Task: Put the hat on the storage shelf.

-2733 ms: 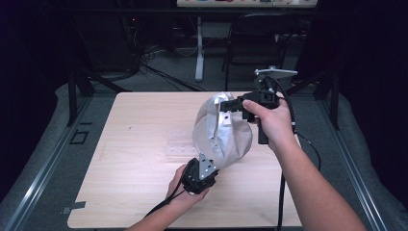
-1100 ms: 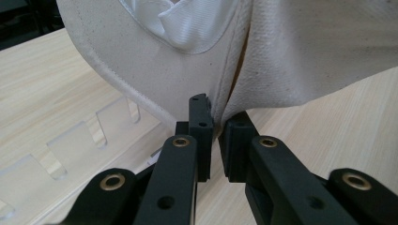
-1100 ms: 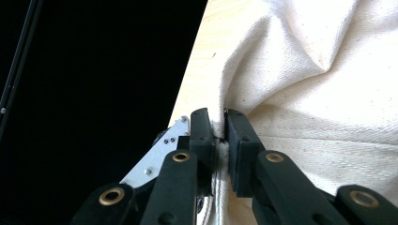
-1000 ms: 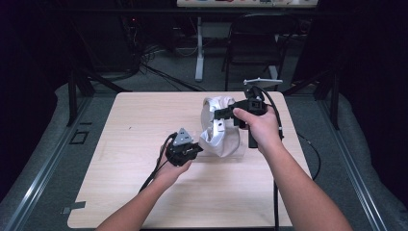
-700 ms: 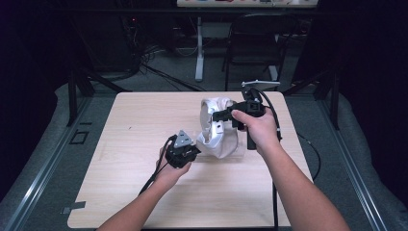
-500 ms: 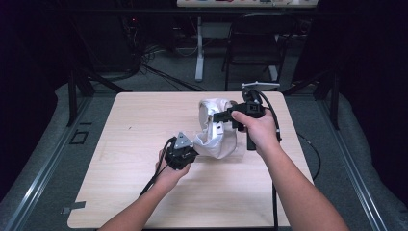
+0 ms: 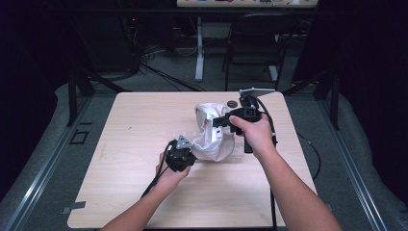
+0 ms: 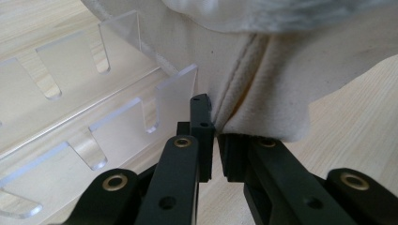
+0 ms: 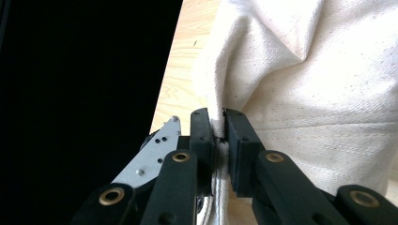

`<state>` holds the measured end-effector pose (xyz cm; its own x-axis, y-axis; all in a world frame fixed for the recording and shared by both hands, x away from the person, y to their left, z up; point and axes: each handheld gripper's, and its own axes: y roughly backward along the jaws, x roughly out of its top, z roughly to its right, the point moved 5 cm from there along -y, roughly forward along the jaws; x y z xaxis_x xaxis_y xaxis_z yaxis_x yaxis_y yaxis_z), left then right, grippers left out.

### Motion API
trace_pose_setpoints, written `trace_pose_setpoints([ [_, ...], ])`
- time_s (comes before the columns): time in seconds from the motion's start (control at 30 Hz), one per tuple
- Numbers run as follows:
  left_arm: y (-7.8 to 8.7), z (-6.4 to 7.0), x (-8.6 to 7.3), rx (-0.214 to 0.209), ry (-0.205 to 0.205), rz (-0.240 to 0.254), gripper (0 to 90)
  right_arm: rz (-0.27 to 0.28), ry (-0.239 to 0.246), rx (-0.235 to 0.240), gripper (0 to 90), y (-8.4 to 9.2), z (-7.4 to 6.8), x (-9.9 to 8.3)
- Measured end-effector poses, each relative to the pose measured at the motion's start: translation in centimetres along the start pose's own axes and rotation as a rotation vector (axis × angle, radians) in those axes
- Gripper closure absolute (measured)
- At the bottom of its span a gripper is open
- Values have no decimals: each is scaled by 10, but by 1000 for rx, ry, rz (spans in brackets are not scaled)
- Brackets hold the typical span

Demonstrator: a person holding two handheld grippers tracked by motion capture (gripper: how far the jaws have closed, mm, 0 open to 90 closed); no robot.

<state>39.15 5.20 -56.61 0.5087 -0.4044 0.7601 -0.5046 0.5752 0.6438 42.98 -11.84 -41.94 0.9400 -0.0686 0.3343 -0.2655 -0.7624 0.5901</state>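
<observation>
— Where is the cloth bag?

— The cream cloth bag [image 7: 211, 137] sits crumpled on the light wooden desk [image 7: 125, 144], right of centre, held between both hands above a clear acrylic rack [image 8: 94, 108].

— And the tongs?

— The left tongs [image 8: 217, 140] are clamped on the bag's lower hem, nearest the person. The right tongs [image 9: 219, 136] pinch a fold at its far upper edge. A small dark round object [image 7: 232, 103] lies just beyond the bag.
</observation>
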Motion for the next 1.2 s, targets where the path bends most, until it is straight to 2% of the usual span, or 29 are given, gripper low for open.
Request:
trace_pose_setpoints([
  [0.2,0,1,-1,8,-13,6,853,10,1,1,824,2,1,0],
  [0.33,0,1,-2,13,-10,30,838,15,6,0,824,1,1,0],
  [0.43,2,1,-2,32,-8,48,775,9,7,-4,823,1,1,-1],
  [0.53,5,2,-3,27,-3,63,734,16,7,-7,824,1,2,-1],
  [0.67,9,1,-4,40,3,83,639,25,7,-8,823,2,4,0],
  [0.9,25,2,-11,31,-4,94,559,25,3,-13,823,4,5,1],
  [1.07,36,2,-17,39,-3,93,540,34,2,-22,822,4,8,1],
  [1.2,50,1,-26,44,-10,104,526,43,13,-51,821,4,10,2],
])
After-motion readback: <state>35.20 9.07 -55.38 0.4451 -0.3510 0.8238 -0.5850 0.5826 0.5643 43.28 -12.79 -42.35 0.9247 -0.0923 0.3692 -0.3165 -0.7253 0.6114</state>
